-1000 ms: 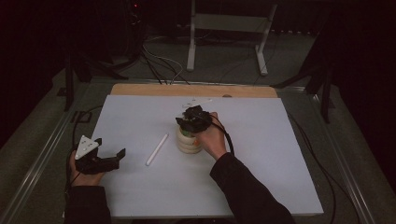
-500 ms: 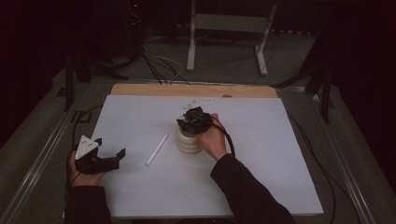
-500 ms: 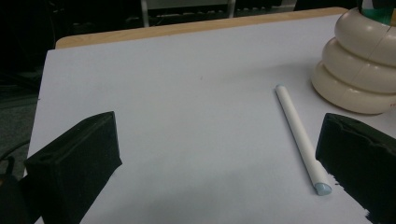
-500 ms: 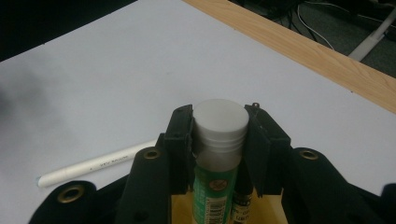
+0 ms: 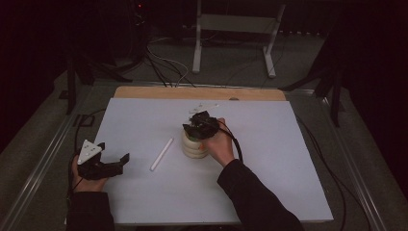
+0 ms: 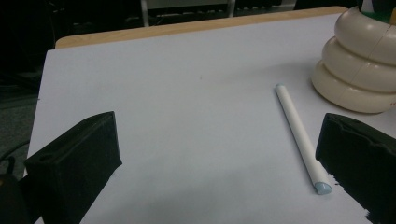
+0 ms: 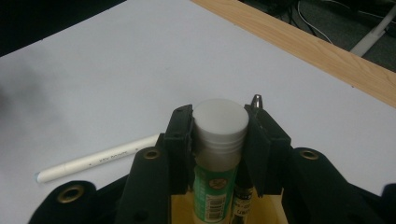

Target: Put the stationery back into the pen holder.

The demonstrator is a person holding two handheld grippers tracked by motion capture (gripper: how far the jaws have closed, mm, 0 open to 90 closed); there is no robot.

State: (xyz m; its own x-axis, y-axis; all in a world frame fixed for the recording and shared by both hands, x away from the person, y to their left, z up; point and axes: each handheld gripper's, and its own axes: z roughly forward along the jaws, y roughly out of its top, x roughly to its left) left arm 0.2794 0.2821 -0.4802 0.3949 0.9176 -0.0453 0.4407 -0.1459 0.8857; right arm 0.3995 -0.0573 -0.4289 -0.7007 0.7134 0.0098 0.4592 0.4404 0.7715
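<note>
A cream ribbed holder point(image 5: 194, 145) made of stacked rings stands mid-table, also at the right edge of the left gripper view point(image 6: 357, 65). My right gripper point(image 5: 198, 126) sits on top of it, its jaws shut on a green-labelled glue stick with a white cap point(image 7: 220, 122) that stands in the holder. A thin dark pen point(image 7: 243, 198) stands beside the stick. A white pen point(image 5: 161, 154) lies on the white sheet left of the holder, seen too as the white pen point(image 6: 301, 135) between the left jaws' line of sight. My left gripper point(image 5: 114, 163) rests at the table's left, open and holding nothing.
The white sheet point(image 5: 269, 159) covers most of a wooden table point(image 5: 144, 91), whose bare strip shows at the far edge. A small white object point(image 5: 202, 107) lies near that far edge. Cables point(image 5: 317, 144) trail along the table's right side and on the floor behind.
</note>
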